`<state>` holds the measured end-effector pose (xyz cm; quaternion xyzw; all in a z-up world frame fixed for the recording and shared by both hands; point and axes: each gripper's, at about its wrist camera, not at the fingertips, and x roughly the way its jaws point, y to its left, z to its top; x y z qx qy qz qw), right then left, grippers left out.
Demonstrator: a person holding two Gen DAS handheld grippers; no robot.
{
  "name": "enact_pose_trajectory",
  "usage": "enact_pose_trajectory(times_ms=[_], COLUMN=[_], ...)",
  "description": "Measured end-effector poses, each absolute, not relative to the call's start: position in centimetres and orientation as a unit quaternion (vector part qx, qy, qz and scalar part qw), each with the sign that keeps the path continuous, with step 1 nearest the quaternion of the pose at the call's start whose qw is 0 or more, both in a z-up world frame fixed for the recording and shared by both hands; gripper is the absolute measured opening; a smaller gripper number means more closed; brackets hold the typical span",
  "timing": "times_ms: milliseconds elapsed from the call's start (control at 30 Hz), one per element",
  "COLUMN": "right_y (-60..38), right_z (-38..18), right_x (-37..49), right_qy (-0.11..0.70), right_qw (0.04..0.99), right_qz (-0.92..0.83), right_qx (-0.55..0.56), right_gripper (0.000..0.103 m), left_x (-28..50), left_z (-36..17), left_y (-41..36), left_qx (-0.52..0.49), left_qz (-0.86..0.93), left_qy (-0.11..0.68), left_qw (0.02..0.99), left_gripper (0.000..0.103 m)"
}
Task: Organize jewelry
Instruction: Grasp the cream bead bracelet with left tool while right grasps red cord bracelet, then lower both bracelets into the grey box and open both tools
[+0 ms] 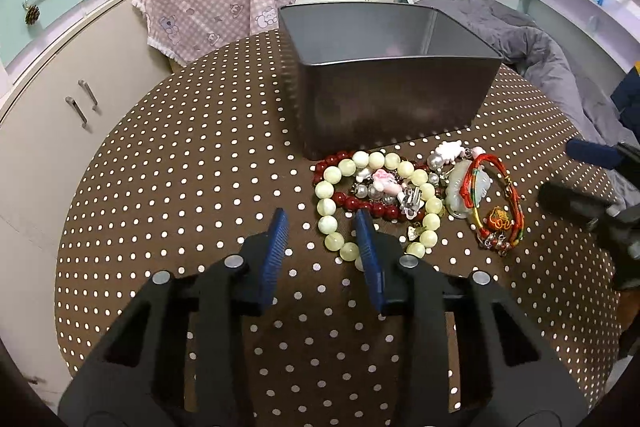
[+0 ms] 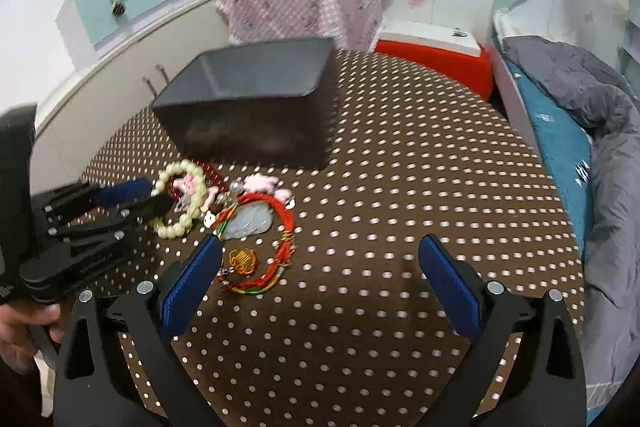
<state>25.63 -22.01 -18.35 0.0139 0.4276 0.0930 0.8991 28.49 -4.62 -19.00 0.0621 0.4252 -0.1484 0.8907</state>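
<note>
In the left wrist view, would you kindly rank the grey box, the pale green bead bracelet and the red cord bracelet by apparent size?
1. grey box, clearly largest.
2. pale green bead bracelet.
3. red cord bracelet.
The two bracelets look close in size; the bead one seems slightly larger, but it is uncertain.

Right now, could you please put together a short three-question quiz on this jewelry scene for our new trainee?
1. True or false: the grey box already holds the pale green bead bracelet.
2. Which gripper is nearer that bracelet: A left gripper, B right gripper?
3. Fill in: the red cord bracelet lies on the ____ tablecloth.

Key: 1 false; 2 A; 3 polka-dot.
</note>
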Motion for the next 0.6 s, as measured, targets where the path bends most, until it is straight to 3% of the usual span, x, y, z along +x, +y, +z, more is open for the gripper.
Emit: enact_pose_trajectory(times_ms=[33, 100, 233, 300, 333, 367, 600], right_y=[-21.8, -21.2, -20.0, -19.7, -19.7, -19.7, -20.7], right_z=[-18.6, -19.4, -20.0, -19.9, -19.8, -19.8, -17.8], right_x=[25.9, 26.6, 27.1, 27.0, 27.0, 27.0, 26.2], right_qy=[0.431, 0.44, 0.441, 0.44, 0.441, 0.441, 0.422], right_qw=[0.898, 0.893, 0.892, 0.891, 0.891, 0.891, 0.899], right_qz=[0.092, 0.089, 0.091, 0.099, 0.101, 0.103, 0.116], right_qx=[0.01, -0.006, -0.038, -0.043, -0.043, -0.042, -0.029], right_gripper=[0.086, 0.064, 0.043, 0.016, 0.009, 0.005, 0.004], left_x=[28.5, 28.6, 28.6, 28.5, 28.3, 28.2, 27.2], left_z=[-19.0, -19.0, -18.8, -18.5, -18.3, -18.1, -16.2], left_y=[-4.7, -4.5, -4.1, -3.9, -3.8, -3.8, -3.5], left_qx=[0.063, 0.061, 0.052, 0.047, 0.046, 0.045, 0.041], left_qz=[-0.15, -0.158, -0.17, -0.176, -0.177, -0.179, -0.197], left_qy=[0.424, 0.424, 0.423, 0.418, 0.415, 0.412, 0.387], left_qw=[0.891, 0.89, 0.889, 0.89, 0.891, 0.892, 0.9], left_gripper=[0.032, 0.022, 0.009, 0.009, 0.009, 0.009, 0.009])
